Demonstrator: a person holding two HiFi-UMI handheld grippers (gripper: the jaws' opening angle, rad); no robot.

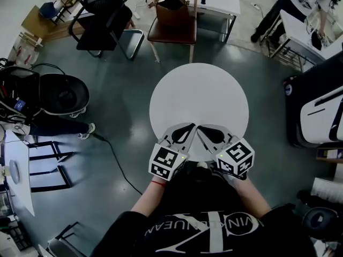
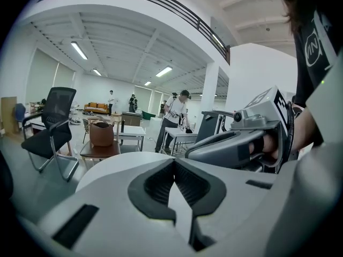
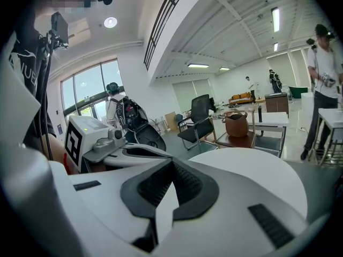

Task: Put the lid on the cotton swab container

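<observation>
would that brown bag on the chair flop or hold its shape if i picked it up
Probably holds its shape: the brown bag stands upright, mouth open, on the chair seat, so its sides look stiff. Rounded and bulky, it may swing when lifted.

Open-plan office: swivel chairs (image 1: 102,15), desks (image 1: 218,1), ceiling strip lights (image 2: 79,50).

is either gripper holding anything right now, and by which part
Nothing is held: the left gripper and the right gripper are both shut with nothing between their jaws.
</observation>
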